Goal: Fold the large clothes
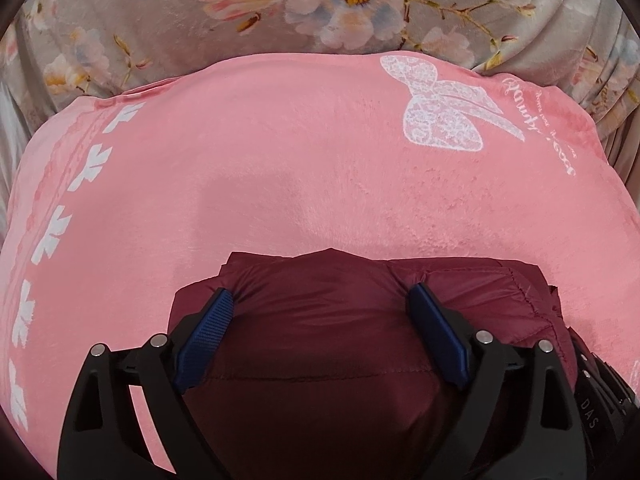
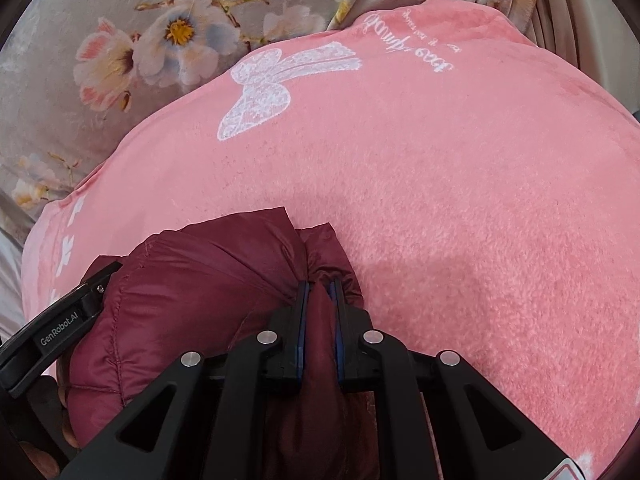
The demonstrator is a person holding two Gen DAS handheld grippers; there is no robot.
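Our right tongs (image 2: 319,292) are nearly closed, pinching a fold of the maroon jacket (image 2: 192,292). Our left tongs (image 1: 320,300) stand wide apart, pressing down on the bundled jacket between their pads without gripping it. The jacket lies right under both tongs on the pink blanket (image 1: 280,140). To fold well, we judge we should keep the pinch firm, press air out, and keep edges aligned.

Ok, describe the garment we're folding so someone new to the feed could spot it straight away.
Find the big pink fleece blanket with the white bow print, spread over floral bedding. At its near edge lies the maroon puffer jacket, bunched up, pinched by the right tool with the left tool open over it. It is the only dark, shiny, quilted thing there.
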